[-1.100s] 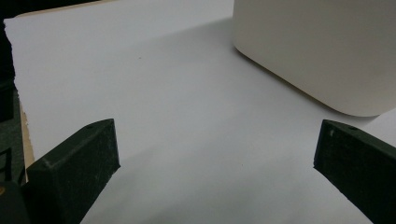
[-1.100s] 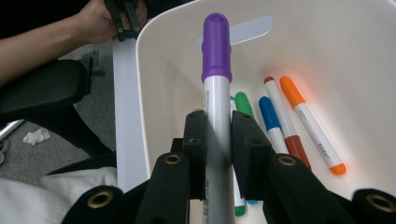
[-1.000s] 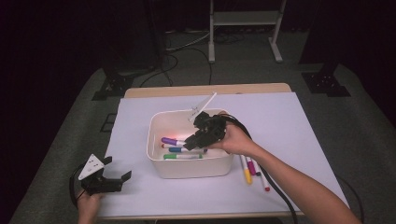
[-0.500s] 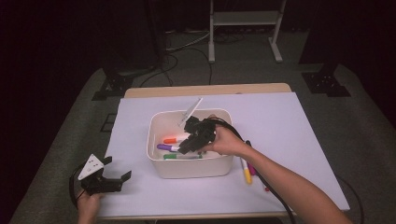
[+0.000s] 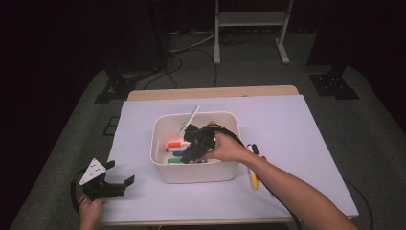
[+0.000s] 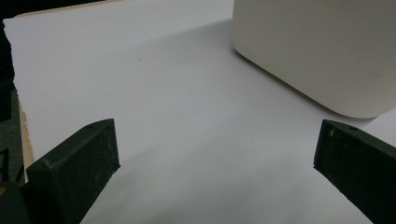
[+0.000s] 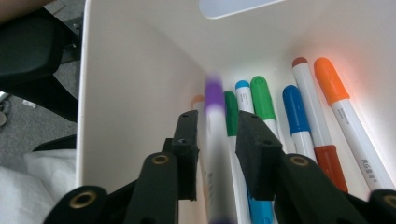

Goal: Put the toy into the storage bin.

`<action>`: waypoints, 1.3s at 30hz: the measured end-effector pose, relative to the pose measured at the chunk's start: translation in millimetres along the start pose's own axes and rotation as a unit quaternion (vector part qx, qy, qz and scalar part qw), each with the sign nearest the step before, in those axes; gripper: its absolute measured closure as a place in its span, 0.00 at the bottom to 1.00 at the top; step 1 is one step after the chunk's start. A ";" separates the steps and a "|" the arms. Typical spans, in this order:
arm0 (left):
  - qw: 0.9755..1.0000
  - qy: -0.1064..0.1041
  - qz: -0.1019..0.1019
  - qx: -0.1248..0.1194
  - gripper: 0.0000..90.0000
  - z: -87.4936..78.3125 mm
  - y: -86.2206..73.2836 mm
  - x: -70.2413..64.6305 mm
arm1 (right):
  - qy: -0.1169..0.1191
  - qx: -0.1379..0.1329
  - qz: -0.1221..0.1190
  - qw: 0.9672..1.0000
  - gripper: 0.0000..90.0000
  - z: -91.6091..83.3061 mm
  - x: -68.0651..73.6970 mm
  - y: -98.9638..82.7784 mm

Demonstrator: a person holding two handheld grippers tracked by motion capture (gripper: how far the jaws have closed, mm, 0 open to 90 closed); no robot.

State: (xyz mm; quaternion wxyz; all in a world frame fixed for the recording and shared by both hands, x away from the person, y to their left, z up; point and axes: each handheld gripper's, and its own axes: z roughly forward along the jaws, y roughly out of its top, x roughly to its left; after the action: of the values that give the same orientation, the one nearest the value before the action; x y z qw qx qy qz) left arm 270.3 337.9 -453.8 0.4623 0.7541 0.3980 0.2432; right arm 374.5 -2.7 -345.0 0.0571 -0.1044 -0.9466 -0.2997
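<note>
the purple-capped marker [image 7: 214, 140] is being carried between the jaws of the right gripper [image 7: 217, 154], blurred, and whether it is being pinched firmly or already being let slip cannot be told, though the jaws are standing close on either side of it. it is being held just above the floor of the white bin [image 5: 160, 143], near the bin's left wall as that gripper view has it. beneath and beside it, other markers are lying in a row: a green marker [image 7: 263, 100], a blue marker [image 7: 293, 112], a red-banded marker [image 7: 310, 102] and an orange marker [image 7: 341, 107]. in the high view the right gripper [image 5: 194, 143] is being lowered into the middle of the bin by the right hand [image 5: 230, 148]. to the right of the bin, a few loose markers [image 5: 252, 165] are lying on the white sheet [image 5: 297, 129], so the sorting is judged partly done, with those yet to be collected. at the near left corner the left gripper [image 5: 112, 184] is being rested on the sheet, jaws spread wide with nothing between them, well apart from the bin.
</note>
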 end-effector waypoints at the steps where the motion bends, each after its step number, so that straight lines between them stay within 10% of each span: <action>1: 1.000 0.000 0.000 0.000 0.00 0.0 0.0 0.1 | -0.003 0.000 0.000 1.000 0.74 -0.7 0.3 -0.2; 19: 1.000 0.002 0.004 0.002 0.00 0.2 0.2 -0.5 | -0.043 -0.074 0.037 0.996 0.67 -78.4 2.4 -37.0; 39: 1.000 0.006 0.009 0.007 0.00 0.7 0.4 -2.2 | -0.101 -0.133 0.121 0.978 0.63 -153.3 4.8 -147.0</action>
State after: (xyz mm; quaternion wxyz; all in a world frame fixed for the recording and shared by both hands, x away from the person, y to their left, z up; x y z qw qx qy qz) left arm 269.7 335.6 -453.7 0.4527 0.7594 0.3957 0.2486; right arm 342.8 -208.1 -301.1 -0.0171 -0.2549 -0.8795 -0.4015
